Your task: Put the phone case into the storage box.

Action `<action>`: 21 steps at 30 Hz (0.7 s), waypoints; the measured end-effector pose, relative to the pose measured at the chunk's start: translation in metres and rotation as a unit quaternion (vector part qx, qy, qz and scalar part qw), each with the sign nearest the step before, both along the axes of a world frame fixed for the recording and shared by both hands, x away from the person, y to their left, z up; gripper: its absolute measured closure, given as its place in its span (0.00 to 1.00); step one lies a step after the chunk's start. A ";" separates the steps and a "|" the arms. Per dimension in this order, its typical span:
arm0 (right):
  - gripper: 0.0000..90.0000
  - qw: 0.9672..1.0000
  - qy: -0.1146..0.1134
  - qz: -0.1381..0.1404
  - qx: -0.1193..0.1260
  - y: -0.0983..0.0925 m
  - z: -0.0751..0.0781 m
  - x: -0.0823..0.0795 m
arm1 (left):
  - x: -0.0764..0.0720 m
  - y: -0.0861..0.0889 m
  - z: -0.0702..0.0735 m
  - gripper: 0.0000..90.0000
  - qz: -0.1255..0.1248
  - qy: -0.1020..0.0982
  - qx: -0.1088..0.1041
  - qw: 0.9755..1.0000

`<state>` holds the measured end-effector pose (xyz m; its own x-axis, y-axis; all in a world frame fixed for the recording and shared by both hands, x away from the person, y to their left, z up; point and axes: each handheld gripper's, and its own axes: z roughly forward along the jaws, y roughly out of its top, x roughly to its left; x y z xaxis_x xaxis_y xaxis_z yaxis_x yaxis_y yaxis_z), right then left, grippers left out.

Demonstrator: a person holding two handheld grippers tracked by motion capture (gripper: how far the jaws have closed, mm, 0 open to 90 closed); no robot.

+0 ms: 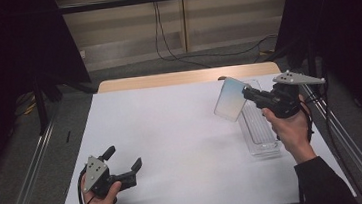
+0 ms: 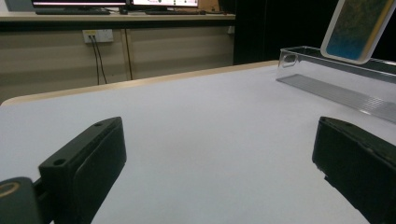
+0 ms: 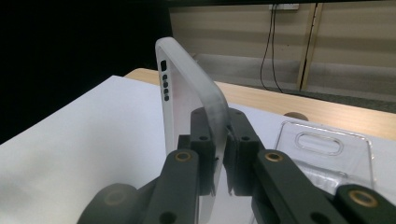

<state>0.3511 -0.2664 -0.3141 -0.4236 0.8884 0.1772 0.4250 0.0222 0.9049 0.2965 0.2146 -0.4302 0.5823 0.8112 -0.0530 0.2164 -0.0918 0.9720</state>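
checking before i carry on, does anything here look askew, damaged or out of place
Nothing stands out. The right hand-held gripper holds a phone case in the air beside its clear plastic tray, which lies flat on the white table. The left hand-held gripper is open, holding nothing.

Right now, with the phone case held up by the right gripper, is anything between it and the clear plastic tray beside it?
Nothing visible blocks the way. The right gripper holds the phone case in the air beside the clear tray, which looks empty. The left gripper sits open, far across the white tabletop.
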 end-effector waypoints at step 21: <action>0.92 0.999 -0.024 -0.036 -0.031 -0.041 0.011 0.015 | 0.000 0.001 0.001 0.04 0.003 -0.004 -0.003 1.000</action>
<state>0.3661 -0.3072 -0.3029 -0.3649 0.9254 0.1024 0.3844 0.0495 0.9219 0.2961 0.2155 -0.4297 0.5782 0.8141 -0.0533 0.2094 -0.0849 0.9741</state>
